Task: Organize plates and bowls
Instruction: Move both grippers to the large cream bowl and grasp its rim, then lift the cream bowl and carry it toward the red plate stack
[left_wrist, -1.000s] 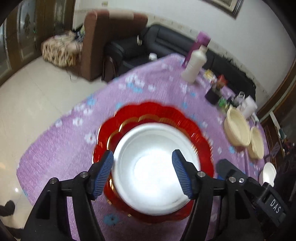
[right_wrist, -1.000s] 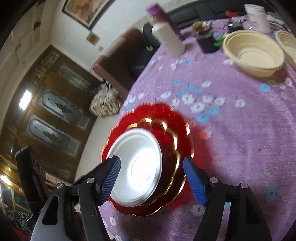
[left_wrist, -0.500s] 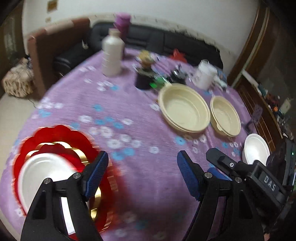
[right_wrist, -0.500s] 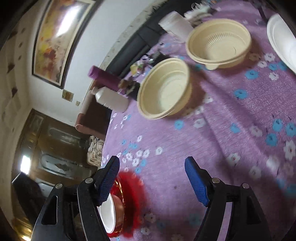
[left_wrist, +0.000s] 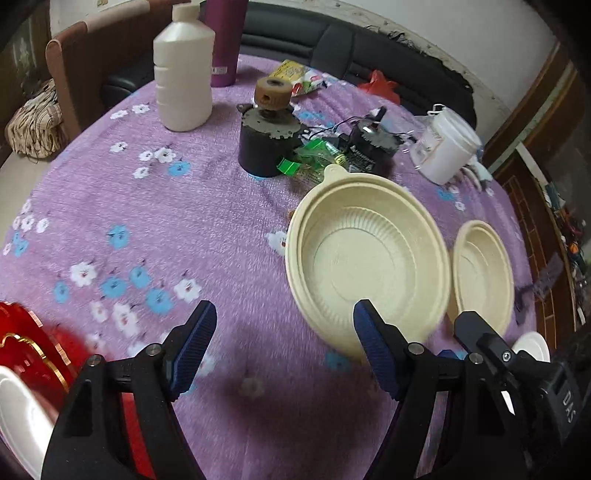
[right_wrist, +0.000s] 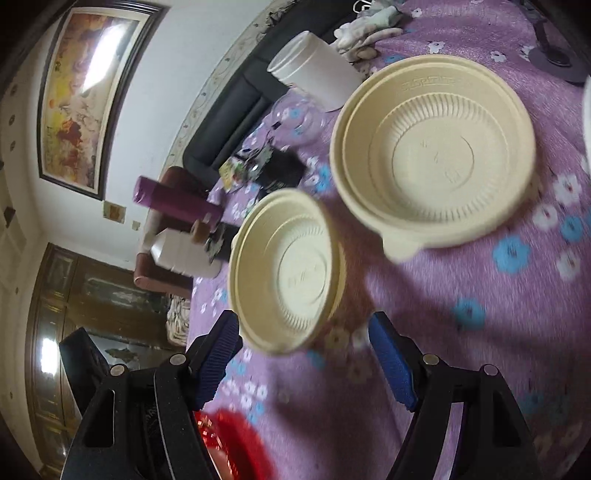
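Note:
Two cream plastic bowls sit on the purple flowered tablecloth (left_wrist: 192, 206). The nearer cream bowl (left_wrist: 365, 258) (right_wrist: 288, 273) lies just ahead of both grippers. The second cream bowl (left_wrist: 482, 273) (right_wrist: 432, 162) sits beside it. My left gripper (left_wrist: 284, 336) is open and empty above the cloth, its right finger at the near bowl's rim. My right gripper (right_wrist: 304, 343) is open and empty, just short of the nearer bowl. A red scalloped plate (left_wrist: 26, 354) (right_wrist: 236, 439) with a white dish (left_wrist: 18, 417) on it lies at the near left. A small white bowl (left_wrist: 532, 345) sits far right.
At the table's back stand a white bottle (left_wrist: 183, 70), a purple flask (left_wrist: 223, 40), two dark motors (left_wrist: 267, 136) with wires, green clips (left_wrist: 310, 162) and a white tub (left_wrist: 445, 146). A black sofa (left_wrist: 354, 48) and a brown chair (left_wrist: 92, 66) stand behind the table.
Both grippers have swung away from the red plate with the white dish, rightward across the table, and now face the two cream bowls. Both stay open and empty.

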